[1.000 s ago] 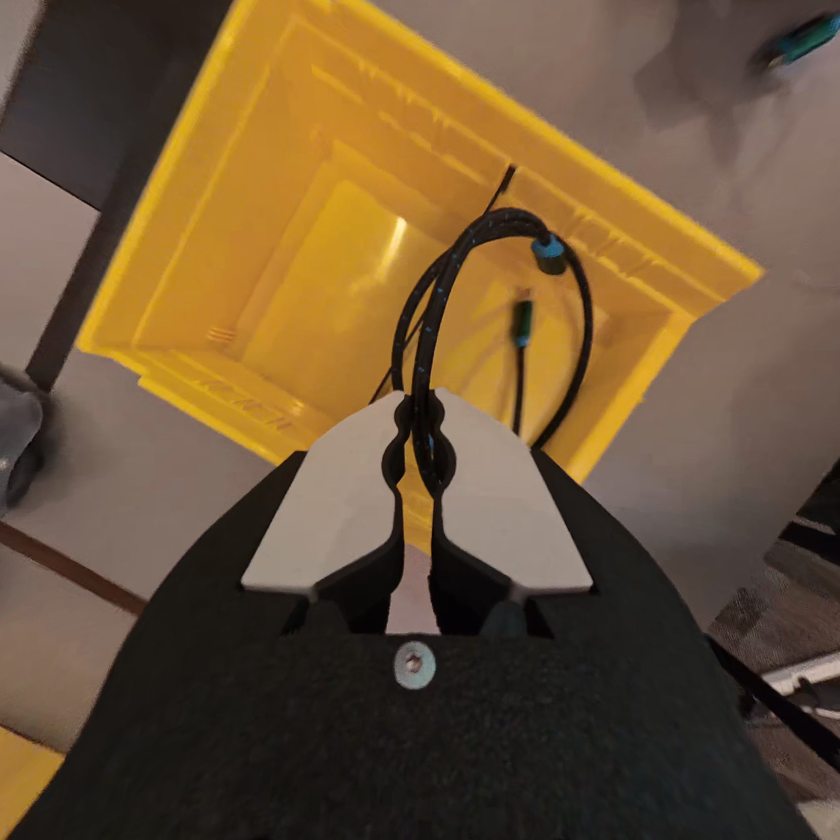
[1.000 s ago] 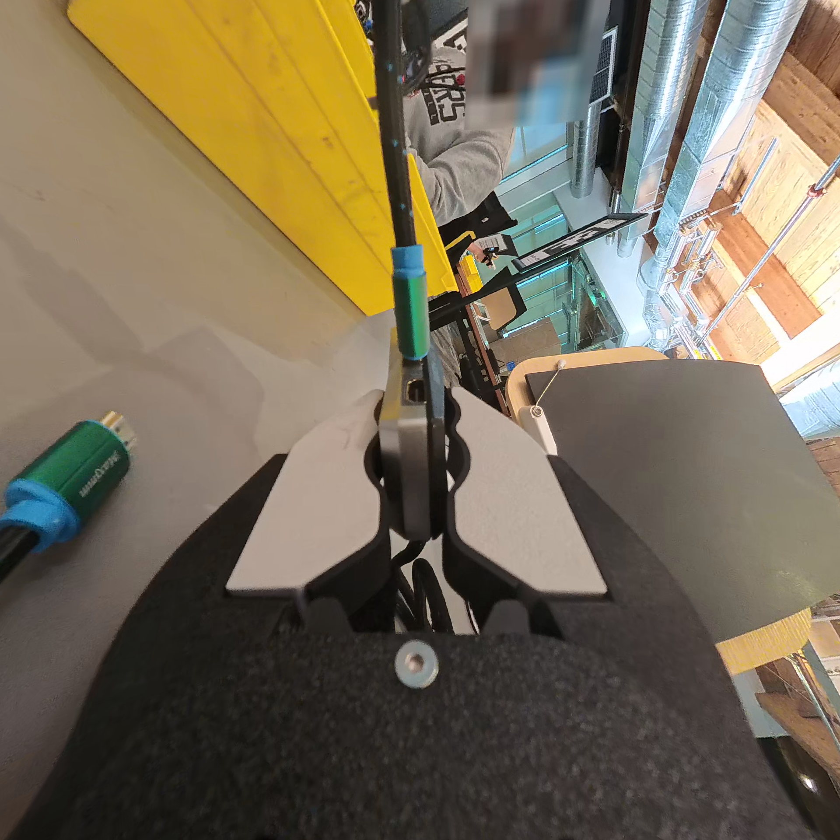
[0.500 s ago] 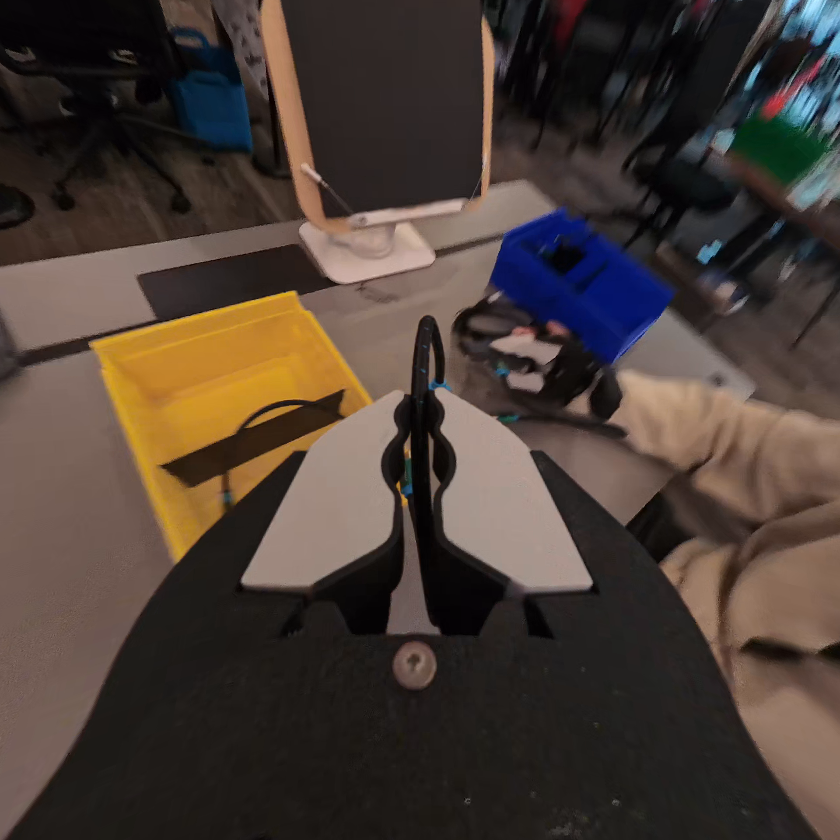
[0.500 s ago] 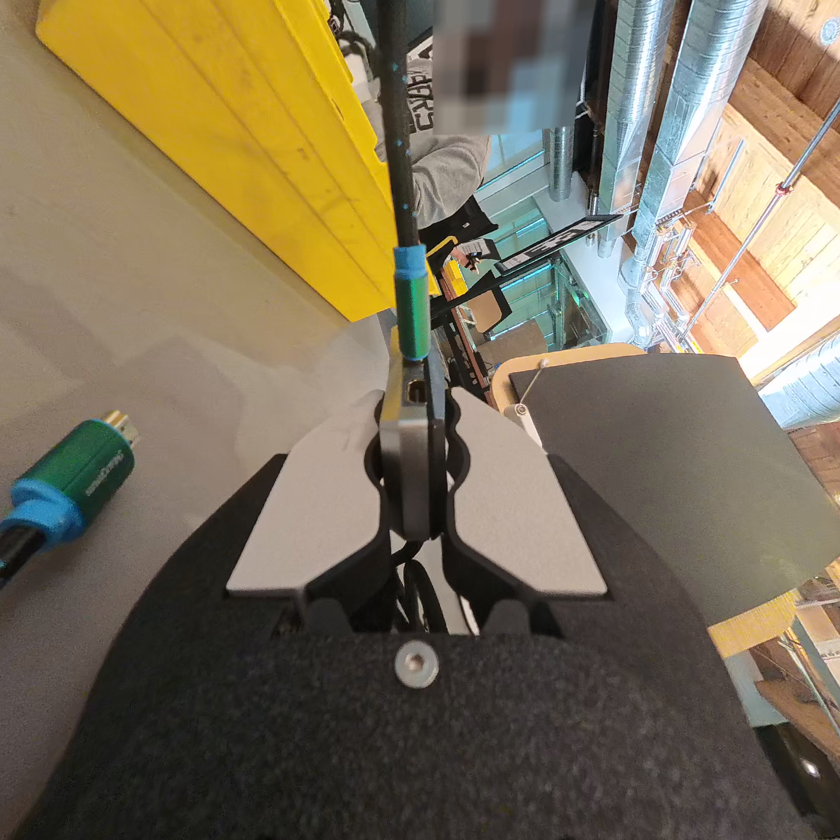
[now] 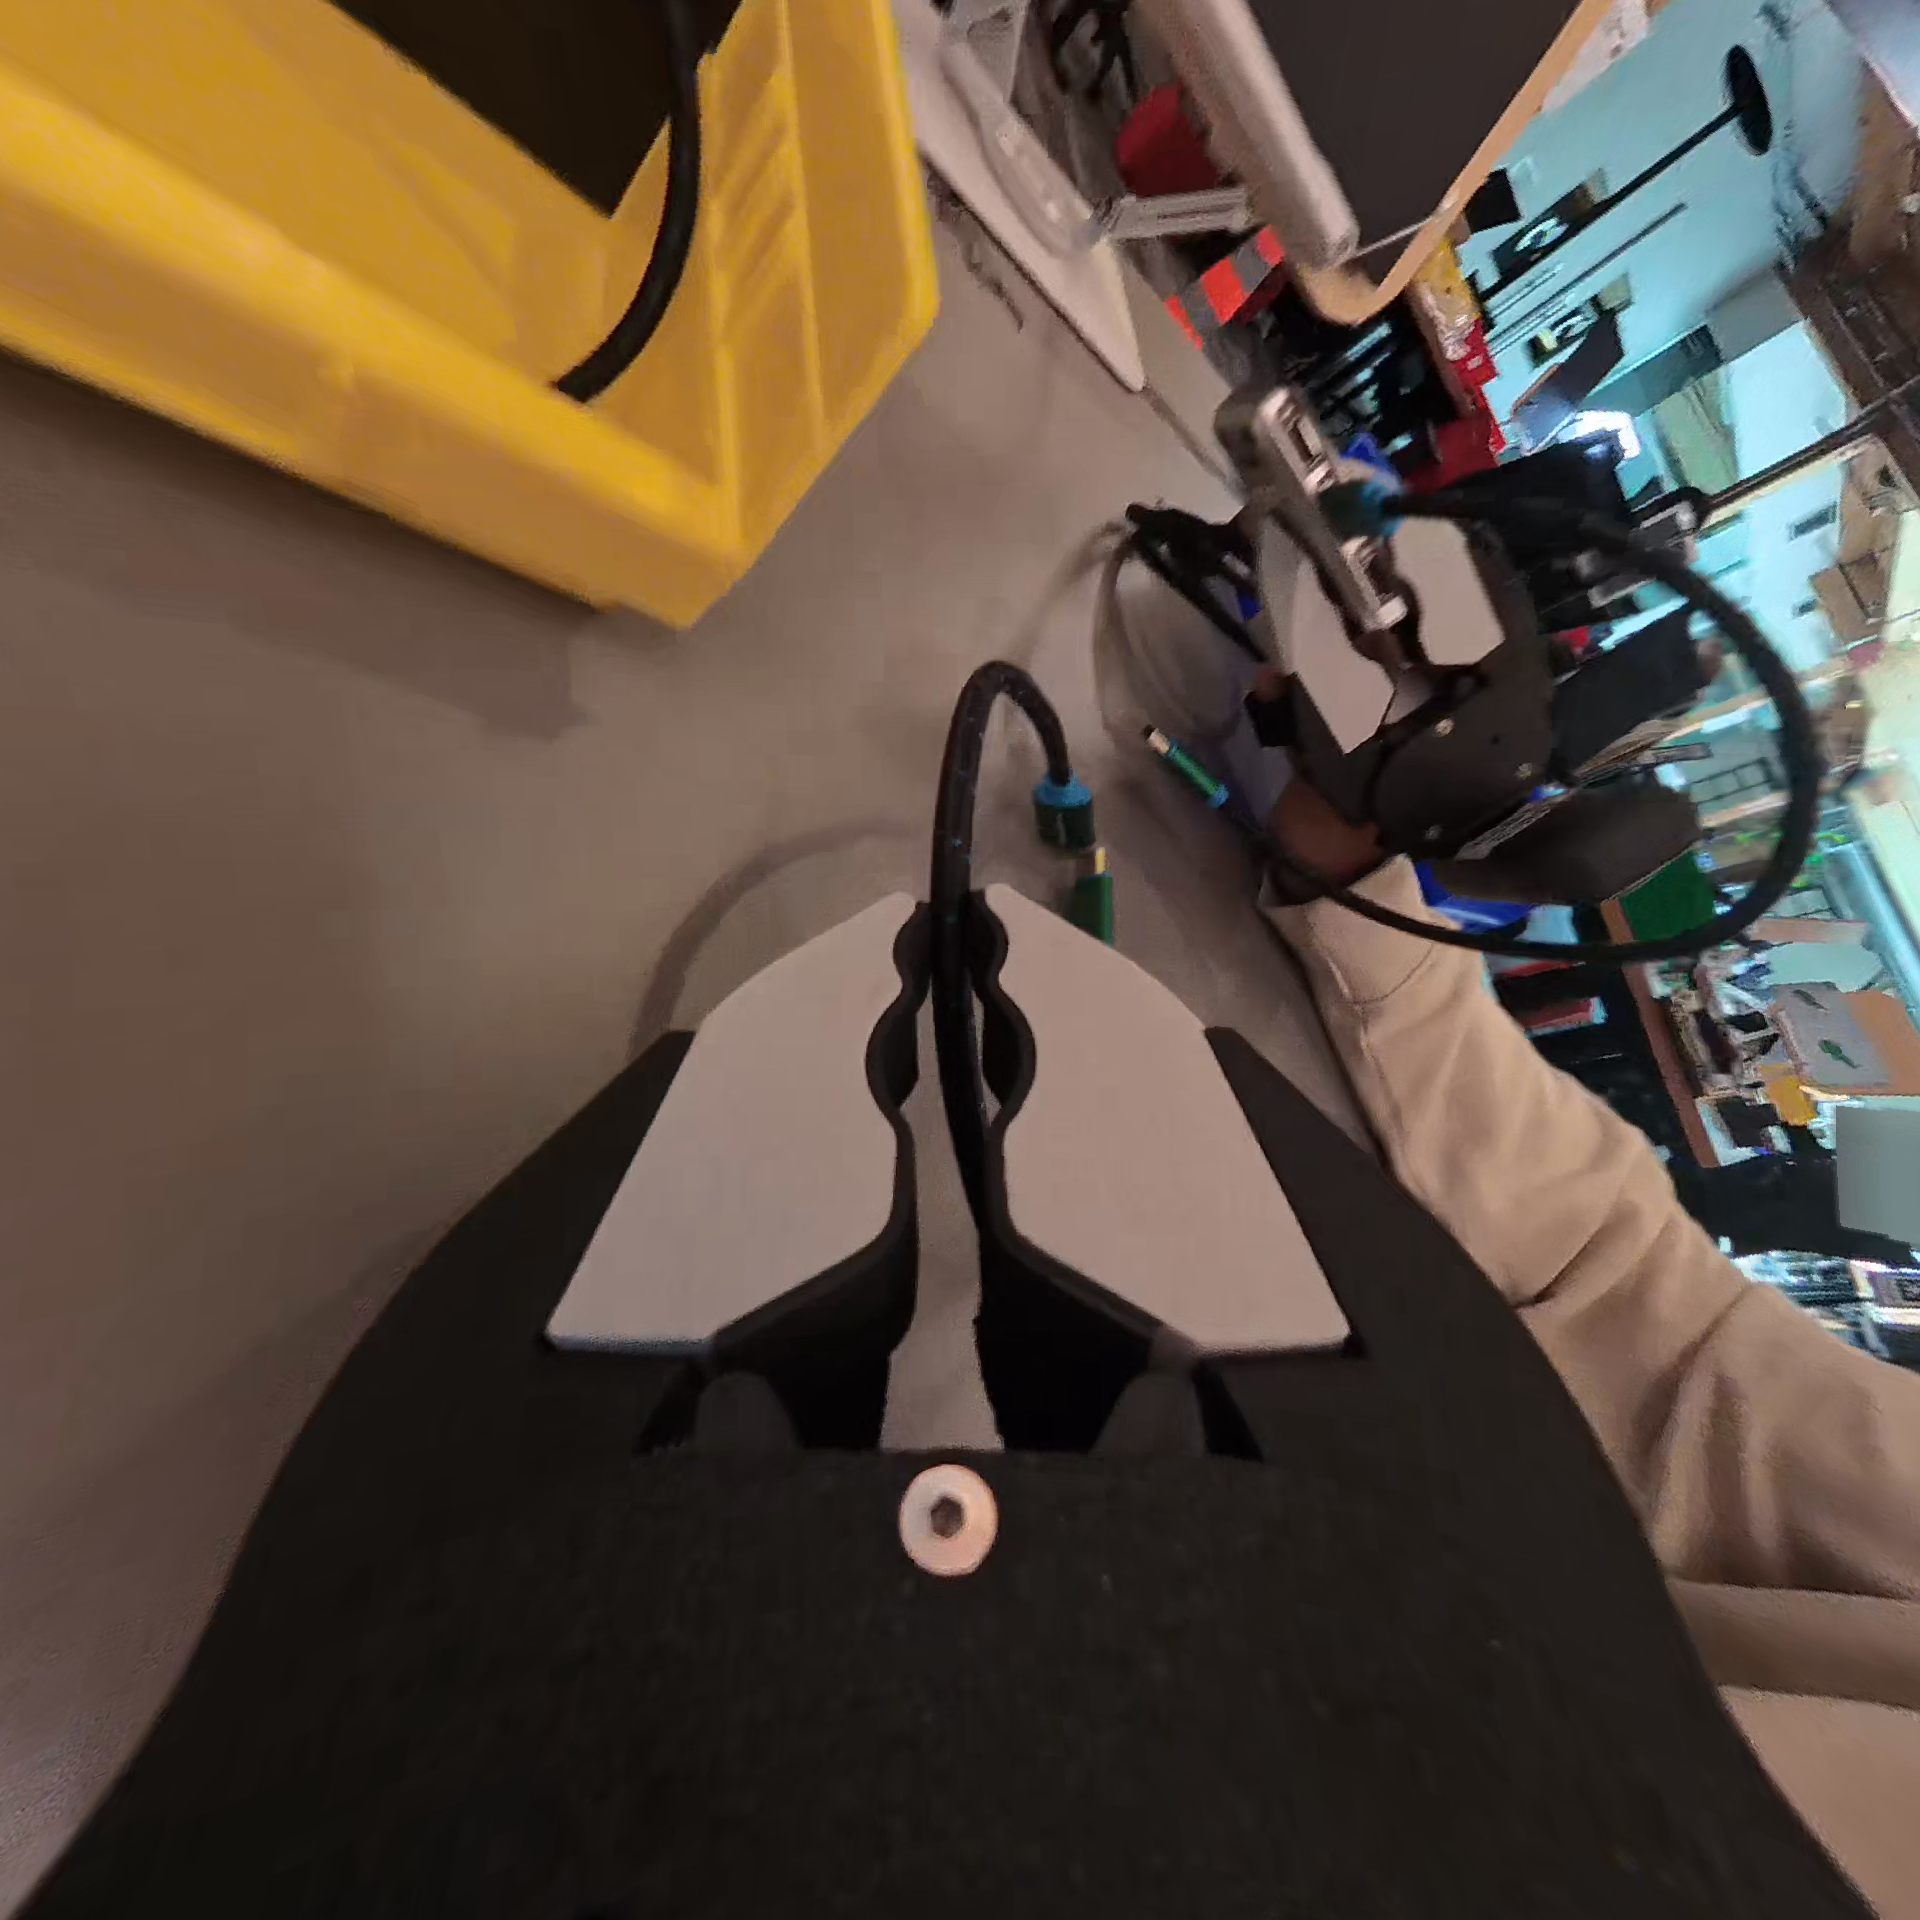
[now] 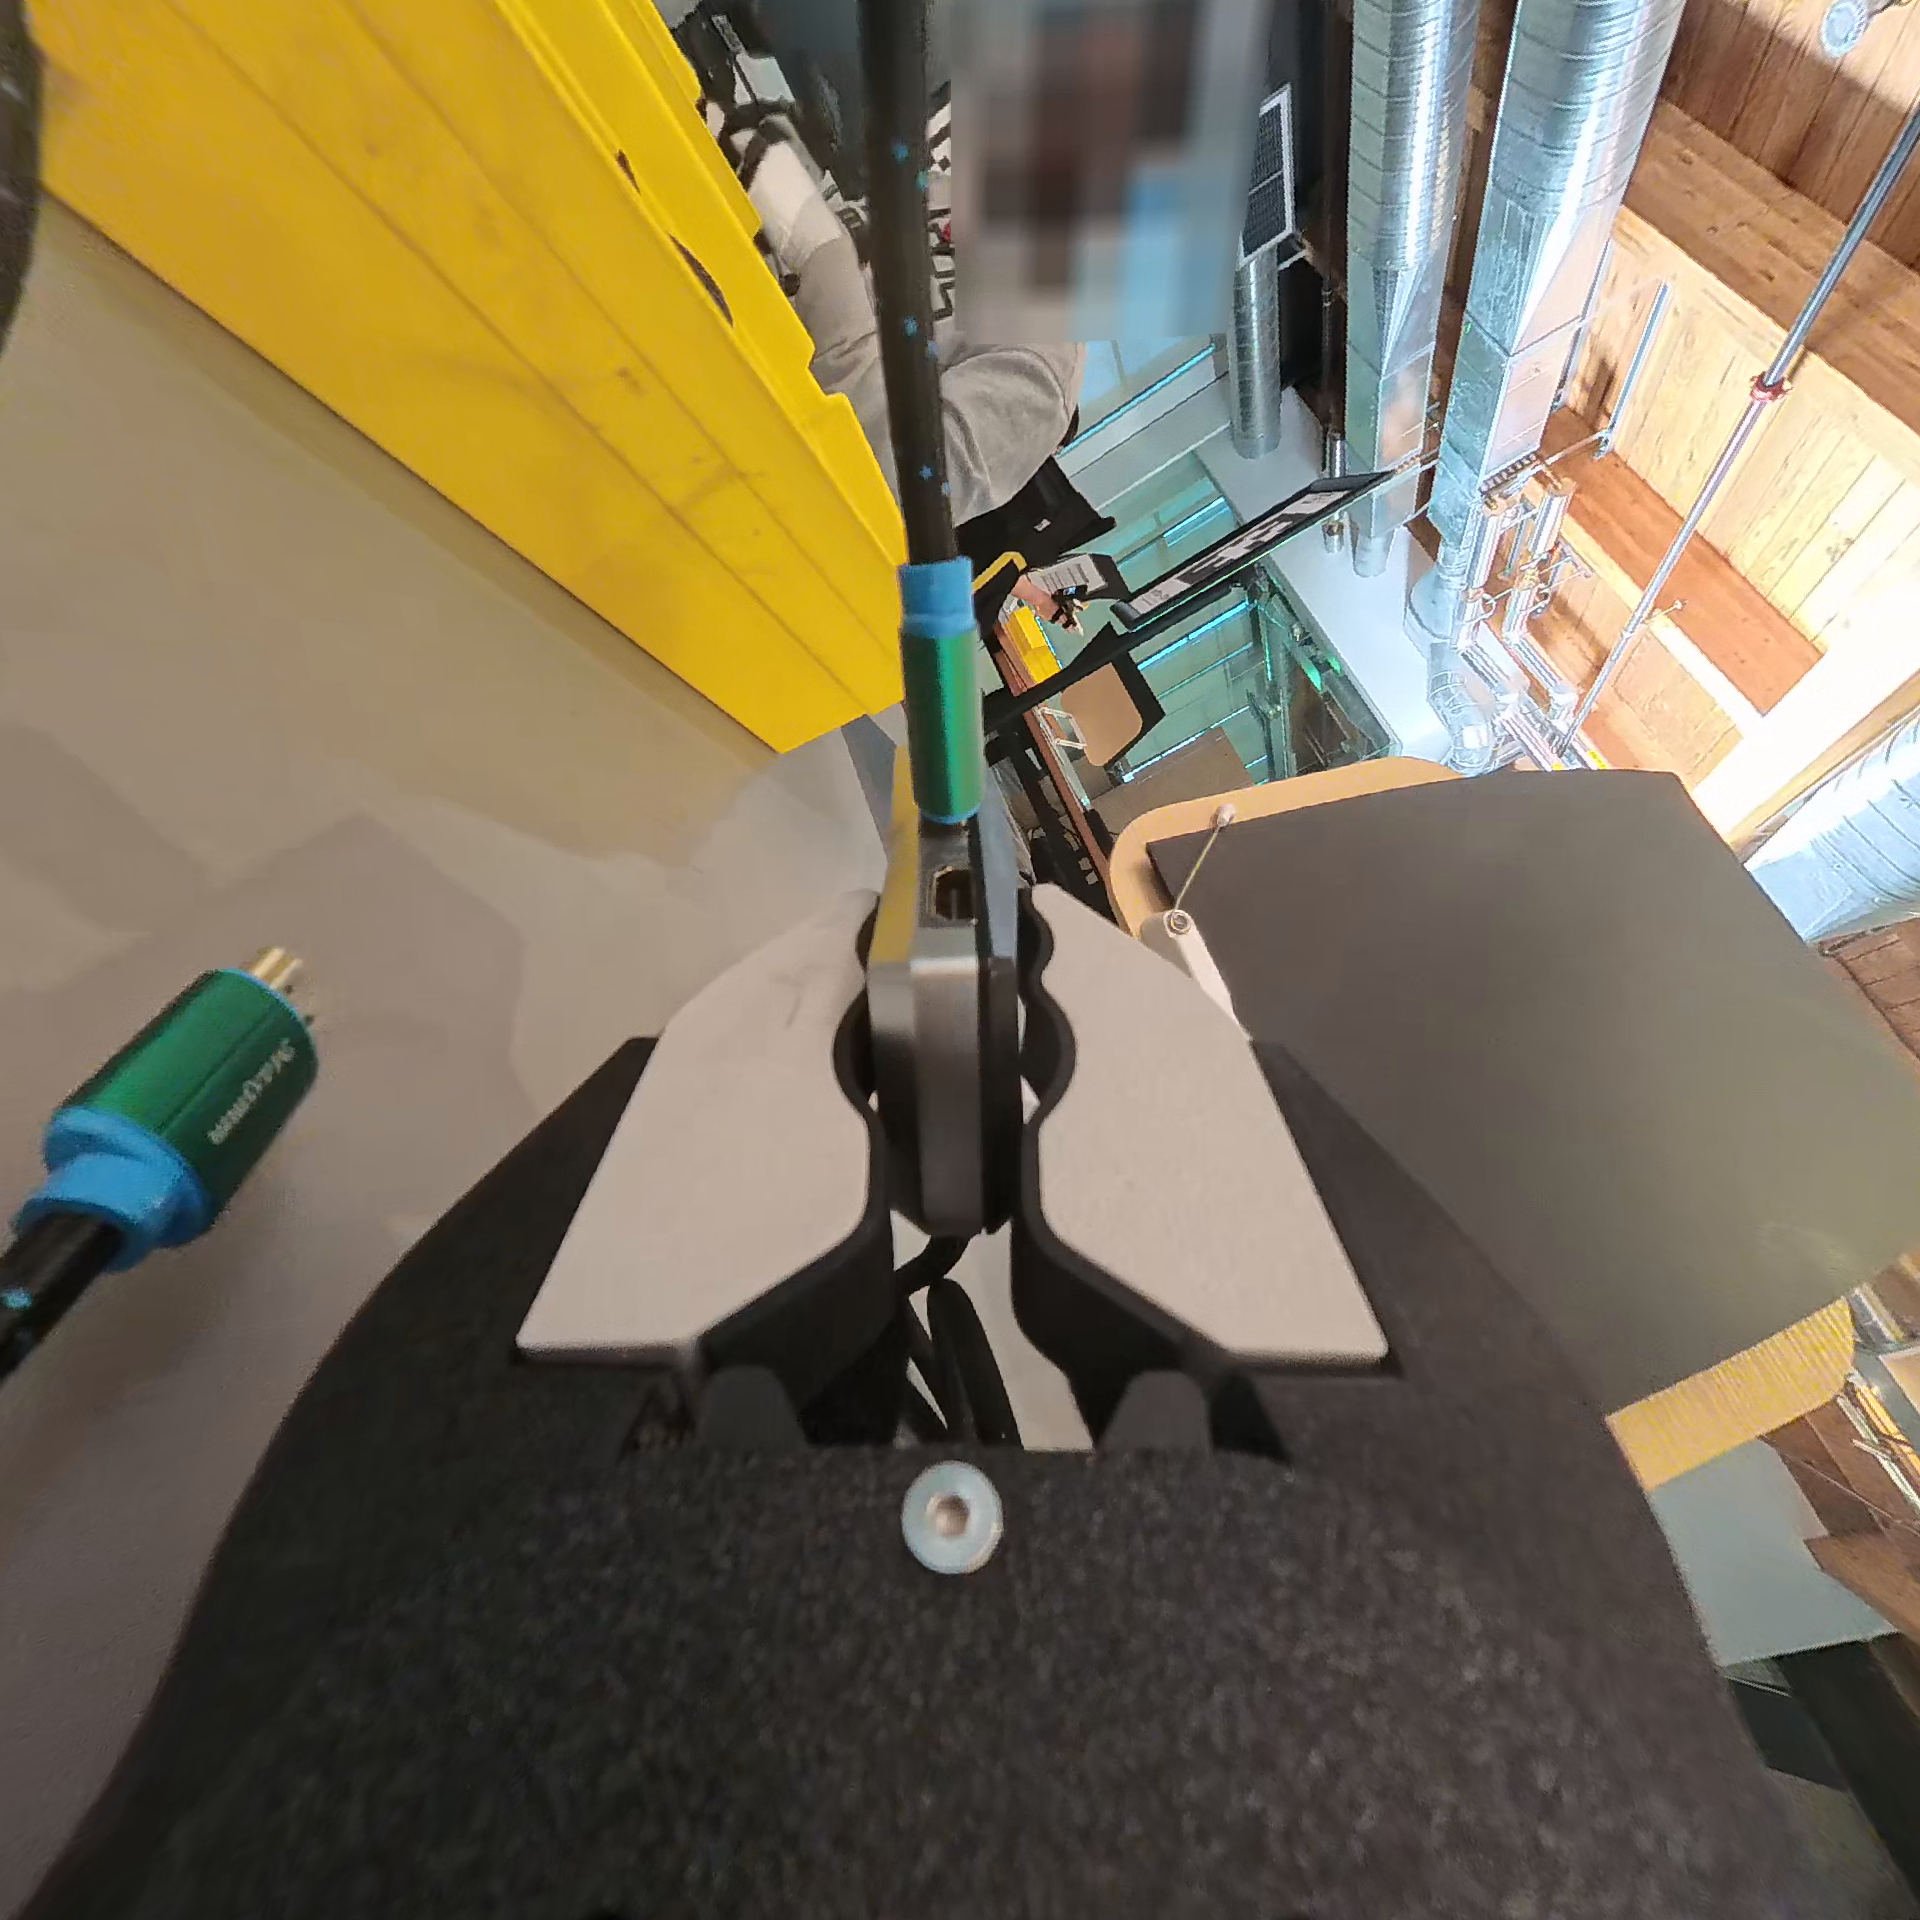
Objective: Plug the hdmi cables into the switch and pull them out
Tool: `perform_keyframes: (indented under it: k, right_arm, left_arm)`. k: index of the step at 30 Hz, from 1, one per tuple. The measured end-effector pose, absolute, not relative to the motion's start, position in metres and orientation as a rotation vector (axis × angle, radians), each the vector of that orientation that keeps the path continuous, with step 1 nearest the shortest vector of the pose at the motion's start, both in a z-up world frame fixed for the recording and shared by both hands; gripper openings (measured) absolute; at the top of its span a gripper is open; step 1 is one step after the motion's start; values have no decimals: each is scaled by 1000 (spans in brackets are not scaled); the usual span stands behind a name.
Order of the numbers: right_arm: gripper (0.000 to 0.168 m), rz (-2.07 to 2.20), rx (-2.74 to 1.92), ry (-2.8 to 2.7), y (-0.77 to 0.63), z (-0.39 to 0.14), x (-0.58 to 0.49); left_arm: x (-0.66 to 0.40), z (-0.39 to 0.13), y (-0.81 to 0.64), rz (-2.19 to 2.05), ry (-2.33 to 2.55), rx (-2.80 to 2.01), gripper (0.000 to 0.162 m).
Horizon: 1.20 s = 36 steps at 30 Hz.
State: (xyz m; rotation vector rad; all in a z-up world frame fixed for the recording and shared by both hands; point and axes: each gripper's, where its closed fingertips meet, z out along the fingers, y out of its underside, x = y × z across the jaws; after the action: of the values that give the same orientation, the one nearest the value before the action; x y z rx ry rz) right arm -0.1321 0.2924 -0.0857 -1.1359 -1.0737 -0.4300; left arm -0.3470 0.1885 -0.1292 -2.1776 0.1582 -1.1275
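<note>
Switch point(image 6: 940, 1049) is clamped edge-on in the closed right gripper point(image 6: 948, 935), one green plug point(image 6: 940, 727) seated, an empty port beside it. The left gripper point(image 5: 951, 904), closed on a cable point(image 5: 961, 790), carries its drooping connector point(image 5: 1060, 816) toward that port; another connector point(image 6: 187, 1091) lies on the worktop point(image 6: 364, 831).

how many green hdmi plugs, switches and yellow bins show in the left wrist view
green hdmi plugs: 4, one in the switch, one hanging from the cable in the left gripper, two loose on the table
switch: 1
yellow bin: 1
total: 6
</note>
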Motion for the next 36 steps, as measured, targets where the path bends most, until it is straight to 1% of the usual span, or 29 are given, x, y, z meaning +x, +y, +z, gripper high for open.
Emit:
perform_keyframes:
  k: [8,19,23,28,31,32,36]
  right_arm:
    - [22,-426,-1143,-1083,294,-88,-133]
    - [22,-430,-1151,-1100,295,-91,-134]
    - [22,-433,-1153,-1105,295,-92,-134]
    - [22,-433,-1155,-1111,295,-93,-135]
    - [22,-432,-1156,-1114,295,-93,-135]
    - [22,-432,-1156,-1115,295,-93,-135]
    - [22,-431,-1157,-1118,295,-94,-136]
  left_arm:
    - [-340,-149,143,-956,288,-2231,7]
    - [-318,-179,71,-861,581,-2286,16]
    - [-314,-168,64,-855,689,-2195,21]
    - [-312,-136,79,-889,769,-2036,27]
    - [-311,-123,101,-940,851,-1999,43]
    - [-312,-126,112,-921,872,-2019,45]
    - [-303,-138,149,-919,960,-2073,35]
